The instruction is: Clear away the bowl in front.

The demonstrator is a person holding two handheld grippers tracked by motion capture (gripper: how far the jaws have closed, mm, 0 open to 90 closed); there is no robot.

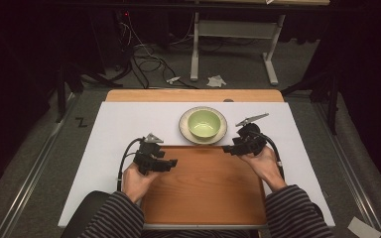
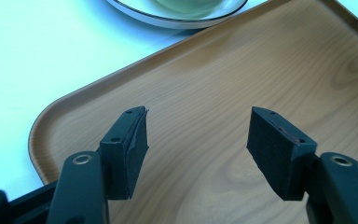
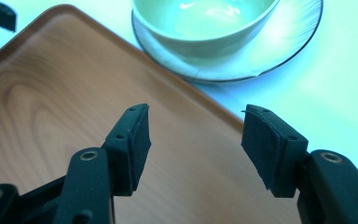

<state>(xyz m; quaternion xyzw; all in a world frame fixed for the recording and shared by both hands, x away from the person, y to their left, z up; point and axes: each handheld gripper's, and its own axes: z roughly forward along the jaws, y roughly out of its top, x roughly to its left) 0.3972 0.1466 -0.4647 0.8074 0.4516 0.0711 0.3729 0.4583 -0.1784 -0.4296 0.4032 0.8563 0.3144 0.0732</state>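
- Your right tool (image 1: 234, 147) hangs released over the tray's (image 1: 203, 193) far right corner, jaws wide and empty, aimed toward the bowl (image 1: 203, 122).
- Your left tool (image 1: 171, 163) waits released above the tray.
- The bowl sits in its plate (image 1: 184, 130), just beyond the tray on the surface (image 1: 129, 124), within easy reach.

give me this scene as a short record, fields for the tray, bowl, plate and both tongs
tray: wooden tray lies on the white sheet, nothing on it
bowl: green bowl sits on the plate, looks empty
plate: pale plate with a dark rim, on the sheet just past the tray's far edge
left tongs: left tongs open, nothing between them, over the tray's near-left corner area
right tongs: right tongs open, nothing between them, over the tray's far edge close to the plate
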